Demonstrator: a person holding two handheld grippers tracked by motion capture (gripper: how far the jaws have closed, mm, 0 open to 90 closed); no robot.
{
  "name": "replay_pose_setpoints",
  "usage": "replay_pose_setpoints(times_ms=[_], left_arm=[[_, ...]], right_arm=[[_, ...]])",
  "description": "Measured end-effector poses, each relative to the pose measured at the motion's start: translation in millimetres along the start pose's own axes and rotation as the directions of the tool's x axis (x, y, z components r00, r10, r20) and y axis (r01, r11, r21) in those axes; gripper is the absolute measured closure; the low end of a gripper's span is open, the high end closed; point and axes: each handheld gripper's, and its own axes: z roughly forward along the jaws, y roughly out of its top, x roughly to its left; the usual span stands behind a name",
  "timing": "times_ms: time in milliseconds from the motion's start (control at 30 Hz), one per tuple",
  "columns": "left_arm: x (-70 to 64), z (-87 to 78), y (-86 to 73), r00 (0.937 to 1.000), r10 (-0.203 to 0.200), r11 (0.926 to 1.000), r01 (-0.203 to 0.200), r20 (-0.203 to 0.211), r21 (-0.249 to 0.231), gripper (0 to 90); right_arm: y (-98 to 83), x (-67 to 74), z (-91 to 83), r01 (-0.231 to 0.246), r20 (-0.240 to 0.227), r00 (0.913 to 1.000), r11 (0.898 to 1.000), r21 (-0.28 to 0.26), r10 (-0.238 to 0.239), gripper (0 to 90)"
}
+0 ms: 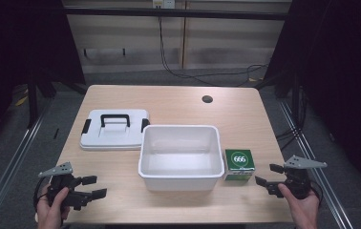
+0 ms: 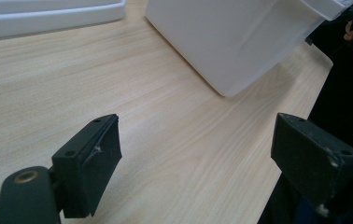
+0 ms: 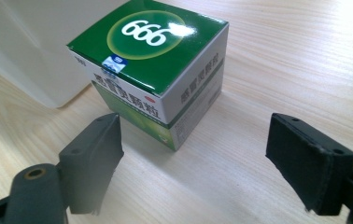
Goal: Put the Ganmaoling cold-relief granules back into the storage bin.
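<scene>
While the green box (image 1: 239, 163) sits on the table (image 1: 178, 102) at the bin's (image 1: 178, 179) 3 o'clock, both claws, left claw (image 1: 94, 186) and right claw (image 1: 267, 174), are spread and empty, so nothing's packed yet.

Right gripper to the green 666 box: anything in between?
Nothing visible. The right gripper is open, and bare tabletop lies between its jaws and the green box. The white bin stands beside the box, on its far side from the gripper, not in the approach path.
</scene>
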Motion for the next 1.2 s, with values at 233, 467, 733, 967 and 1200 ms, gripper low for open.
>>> replay_pose_setpoints(times_ms=[233,467,733,967,1200], left_arm=[[0.9,0.2,0.0,1.0,-0.004,1.0,0.004,-0.008,0.0,16.0],[0.8,0.6,-0.9,1.0,-0.009,0.9999,0.009,-0.003,0.004,16.0],[-0.2,-0.2,-0.4,1.0,0.0,1.0,0.0,-0.004,0.002,16.0],[-0.6,-0.1,-0.3,1.0,0.002,1.0,-0.002,0.0,0.003,16.0],[-0.5,0.2,-1.0,1.0,-0.004,1.0,0.004,-0.003,0.004,16.0]], right_arm=[[-2.3,0.1,-1.5,0.005,-0.036,0.9993,1.0,-0.028,-0.006,13.5],[-0.7,3.6,0.1,0.01,-0.038,0.9992,0.999,-0.05,-0.012,13.5],[1.5,6.5,-4.3,0.082,-0.069,0.9929,0.979,-0.187,-0.097,13.2],[18.6,13.4,-8.5,0.121,-0.059,0.9895,0.979,-0.163,-0.132,13.1],[40.1,14.3,-3.9,0.19,-0.061,0.9781,0.974,-0.124,-0.199,12.9]])
